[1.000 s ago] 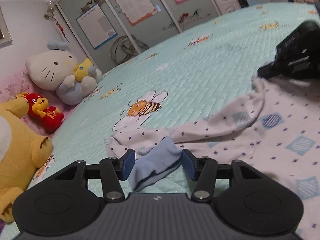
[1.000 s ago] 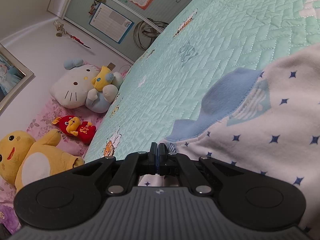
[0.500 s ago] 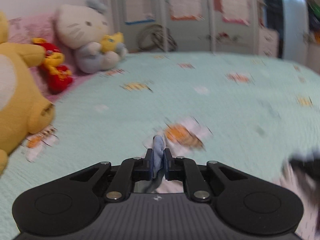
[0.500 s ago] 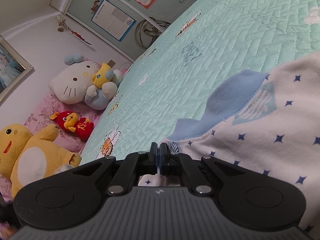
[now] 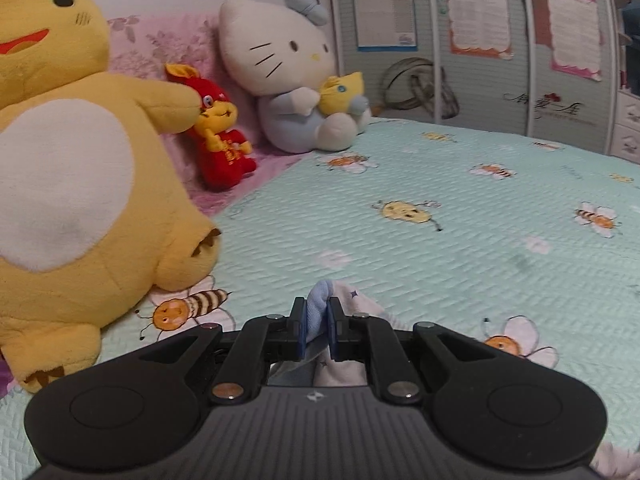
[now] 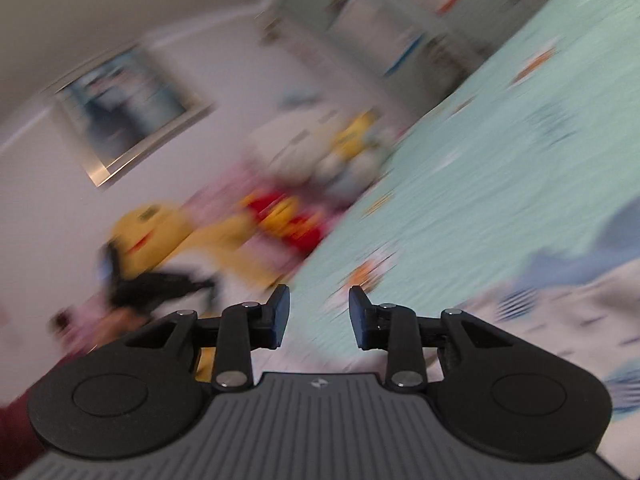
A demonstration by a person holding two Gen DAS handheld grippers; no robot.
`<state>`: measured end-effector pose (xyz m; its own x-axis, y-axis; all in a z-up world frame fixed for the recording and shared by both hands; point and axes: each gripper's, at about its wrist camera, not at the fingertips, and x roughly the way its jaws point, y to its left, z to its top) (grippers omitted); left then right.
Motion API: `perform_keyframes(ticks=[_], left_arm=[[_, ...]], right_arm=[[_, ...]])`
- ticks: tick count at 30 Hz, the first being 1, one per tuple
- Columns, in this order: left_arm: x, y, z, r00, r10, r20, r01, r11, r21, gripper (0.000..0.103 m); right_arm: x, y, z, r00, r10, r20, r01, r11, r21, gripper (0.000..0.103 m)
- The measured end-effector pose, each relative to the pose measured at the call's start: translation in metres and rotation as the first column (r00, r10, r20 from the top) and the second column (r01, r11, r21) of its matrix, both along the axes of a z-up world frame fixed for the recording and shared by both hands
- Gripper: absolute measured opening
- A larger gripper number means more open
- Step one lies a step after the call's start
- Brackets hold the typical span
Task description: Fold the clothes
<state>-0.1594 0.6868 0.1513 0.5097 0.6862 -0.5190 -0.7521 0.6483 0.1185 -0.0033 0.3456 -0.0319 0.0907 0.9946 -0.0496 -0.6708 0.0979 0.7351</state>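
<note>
While the blue cuff (image 5: 320,300) of the star-print garment (image 6: 560,320) is kept clamped in the left claw (image 5: 316,330) above the bed (image 5: 440,248), the right claw (image 6: 318,316) is opening, emptied, so a sleeve fold is judged underway.

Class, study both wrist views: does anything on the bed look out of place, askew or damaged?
Nothing stands out. The left claw pinches the white star-print garment's pale blue cuff above the mint bee-print quilt. The right claw is opening with nothing between its pads. That view is blurred.
</note>
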Motion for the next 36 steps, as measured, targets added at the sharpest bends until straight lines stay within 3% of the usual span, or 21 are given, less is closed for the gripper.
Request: perform_keyframes(ticks=[4, 5, 7, 11, 14, 16, 18, 20, 22, 23, 25, 26, 30, 33, 36], left_arm=[[0.003, 0.006, -0.013, 0.998, 0.021, -0.055, -0.020, 1.000, 0.022, 0.012], [0.004, 0.007, -0.017, 0.997, 0.028, -0.071, -0.026, 0.999, 0.029, 0.012], [0.003, 0.011, -0.027, 0.992, 0.056, -0.112, -0.052, 0.998, 0.042, 0.012], [-0.006, 0.017, -0.061, 0.960, 0.142, -0.243, -0.125, 0.989, 0.084, 0.012], [-0.021, 0.024, -0.077, 0.943, 0.167, -0.286, -0.149, 0.985, 0.085, 0.012], [-0.028, 0.029, -0.080, 0.934, 0.179, -0.310, -0.157, 0.983, 0.095, 0.004], [-0.031, 0.040, -0.083, 0.921, 0.167, -0.353, -0.145, 0.986, 0.087, 0.006], [-0.039, 0.048, -0.084, 0.924, 0.164, -0.345, -0.150, 0.986, 0.067, 0.009], [-0.051, 0.046, -0.079, 0.938, 0.188, -0.292, -0.179, 0.982, 0.059, 0.009], [-0.063, 0.043, -0.076, 0.953, 0.191, -0.234, -0.198, 0.980, -0.006, 0.012], [-0.090, 0.035, -0.075, 0.975, 0.198, -0.100, -0.212, 0.964, -0.159, 0.033], [-0.104, 0.028, -0.076, 0.979, 0.203, -0.025, -0.203, 0.949, -0.243, 0.036], [-0.135, -0.012, -0.097, 0.969, 0.197, 0.148, -0.115, 0.893, -0.435, 0.036], [-0.138, -0.027, -0.118, 0.956, 0.228, 0.182, -0.116, 0.870, -0.479, 0.035], [-0.138, -0.025, -0.129, 0.927, 0.285, 0.246, -0.133, 0.859, -0.494, 0.034]], right_arm=[[-0.009, 0.023, -0.001, 0.989, 0.144, 0.010, -0.143, 0.984, -0.106, 0.034], [-0.009, 0.026, -0.003, 0.992, 0.126, 0.002, -0.124, 0.982, -0.143, 0.035], [-0.005, 0.025, -0.010, 0.997, 0.048, -0.054, -0.057, 0.979, -0.197, 0.047], [0.009, 0.010, -0.022, 0.983, -0.065, -0.171, 0.039, 0.988, -0.151, 0.047], [0.005, 0.010, -0.020, 0.986, -0.089, -0.143, 0.063, 0.983, -0.172, 0.047], [0.001, 0.013, -0.019, 0.988, -0.093, -0.121, 0.069, 0.980, -0.188, 0.047], [0.001, 0.012, -0.018, 0.989, -0.095, -0.113, 0.072, 0.978, -0.194, 0.047], [0.002, 0.009, -0.019, 0.989, -0.097, -0.111, 0.074, 0.978, -0.195, 0.047], [0.002, 0.009, -0.019, 0.989, -0.098, -0.109, 0.075, 0.978, -0.196, 0.047], [0.002, 0.010, -0.019, 0.989, -0.098, -0.108, 0.075, 0.978, -0.197, 0.047], [0.003, 0.011, -0.019, 0.989, -0.098, -0.107, 0.076, 0.977, -0.199, 0.047], [0.003, 0.012, -0.019, 0.989, -0.099, -0.106, 0.076, 0.977, -0.200, 0.047], [0.002, 0.012, -0.018, 0.989, -0.101, -0.107, 0.078, 0.977, -0.200, 0.047], [0.002, 0.012, -0.017, 0.989, -0.101, -0.105, 0.079, 0.976, -0.202, 0.047], [0.002, 0.013, -0.018, 0.989, -0.102, -0.105, 0.079, 0.976, -0.202, 0.048]])
